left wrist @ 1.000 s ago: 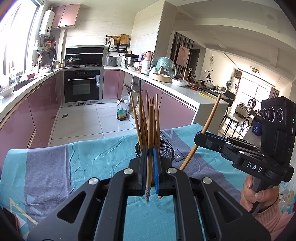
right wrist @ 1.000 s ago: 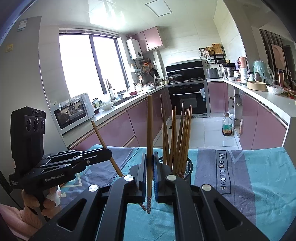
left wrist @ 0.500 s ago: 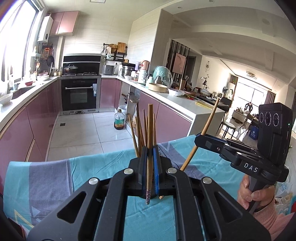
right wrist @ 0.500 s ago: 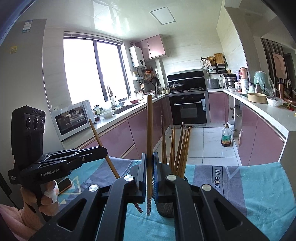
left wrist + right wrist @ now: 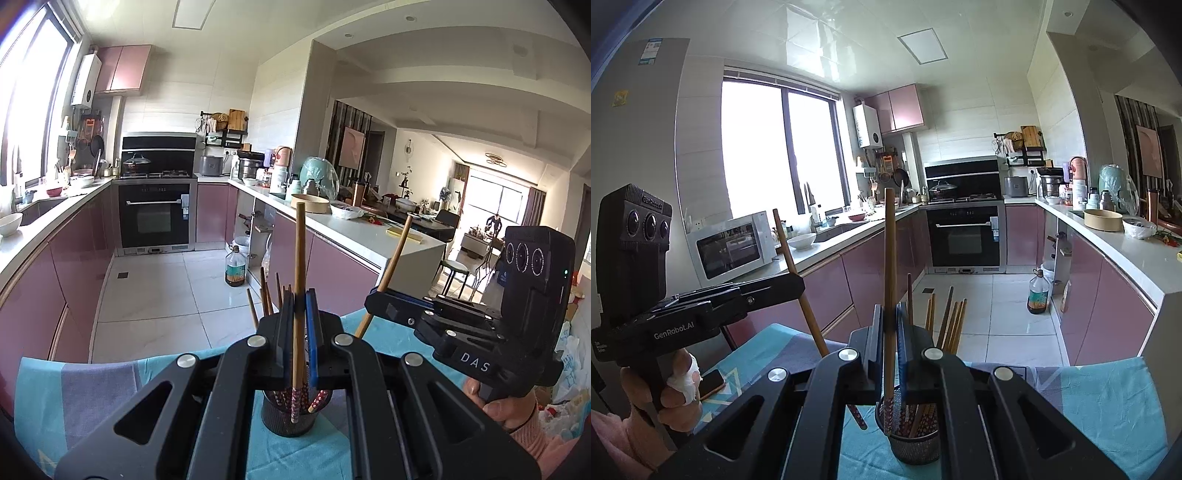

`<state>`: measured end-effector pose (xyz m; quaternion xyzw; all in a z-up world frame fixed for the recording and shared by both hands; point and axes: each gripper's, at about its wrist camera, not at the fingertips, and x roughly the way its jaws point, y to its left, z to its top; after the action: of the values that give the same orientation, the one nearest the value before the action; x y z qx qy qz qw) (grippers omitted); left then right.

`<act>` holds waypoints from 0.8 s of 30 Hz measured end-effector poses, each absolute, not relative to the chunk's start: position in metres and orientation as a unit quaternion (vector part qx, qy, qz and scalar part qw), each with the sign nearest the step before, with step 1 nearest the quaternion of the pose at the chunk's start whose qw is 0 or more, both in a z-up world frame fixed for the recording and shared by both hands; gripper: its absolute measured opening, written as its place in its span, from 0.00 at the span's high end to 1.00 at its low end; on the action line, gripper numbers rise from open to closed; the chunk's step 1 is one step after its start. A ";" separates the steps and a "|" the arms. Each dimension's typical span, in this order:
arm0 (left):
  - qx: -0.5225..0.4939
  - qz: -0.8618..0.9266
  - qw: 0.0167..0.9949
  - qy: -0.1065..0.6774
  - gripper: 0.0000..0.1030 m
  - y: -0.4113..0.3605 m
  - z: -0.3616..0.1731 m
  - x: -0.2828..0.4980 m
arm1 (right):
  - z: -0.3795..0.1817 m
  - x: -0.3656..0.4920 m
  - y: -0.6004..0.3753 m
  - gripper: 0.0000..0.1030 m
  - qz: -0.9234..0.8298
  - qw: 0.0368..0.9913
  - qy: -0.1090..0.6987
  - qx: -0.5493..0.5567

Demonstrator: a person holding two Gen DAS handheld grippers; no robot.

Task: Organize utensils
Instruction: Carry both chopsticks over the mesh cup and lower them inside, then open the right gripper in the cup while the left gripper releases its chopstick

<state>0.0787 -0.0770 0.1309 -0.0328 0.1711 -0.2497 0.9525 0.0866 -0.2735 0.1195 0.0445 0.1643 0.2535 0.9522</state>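
Note:
A black mesh utensil holder [image 5: 290,419] [image 5: 916,446] with several wooden chopsticks stands on the teal tablecloth [image 5: 85,398]. My left gripper [image 5: 299,306] is shut on one upright chopstick [image 5: 300,258], its patterned lower end inside the holder. My right gripper [image 5: 891,317] is shut on another upright chopstick [image 5: 889,251], whose lower end reaches the holder's rim. Each gripper shows in the other's view: the right gripper [image 5: 376,299] and the left gripper [image 5: 798,280].
A phone [image 5: 711,384] lies on the cloth at the left. Behind the table are the tiled kitchen floor, pink cabinets [image 5: 74,258], an oven [image 5: 155,218], a microwave [image 5: 731,247] and an oil bottle [image 5: 235,267].
Both grippers have risen and closed in over the holder. The holder has shifted from ahead of the fingers to right beneath them, and both held chopsticks' lower ends have come to its mouth.

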 end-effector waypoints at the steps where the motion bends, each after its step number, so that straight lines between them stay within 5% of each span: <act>1: -0.034 -0.251 0.952 0.169 0.93 -0.078 0.132 0.079 | 0.120 0.089 -0.273 0.95 0.253 0.953 0.163 0.045; 24: -0.014 -0.250 0.938 0.239 0.93 -0.105 0.097 0.112 | 0.081 0.128 -0.268 0.95 0.224 0.947 0.224 0.049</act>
<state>0.1119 -0.1053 0.0970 -0.0143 0.2389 -0.2497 0.9383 0.1281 -0.2679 0.0813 0.0487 0.2239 0.2242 0.9472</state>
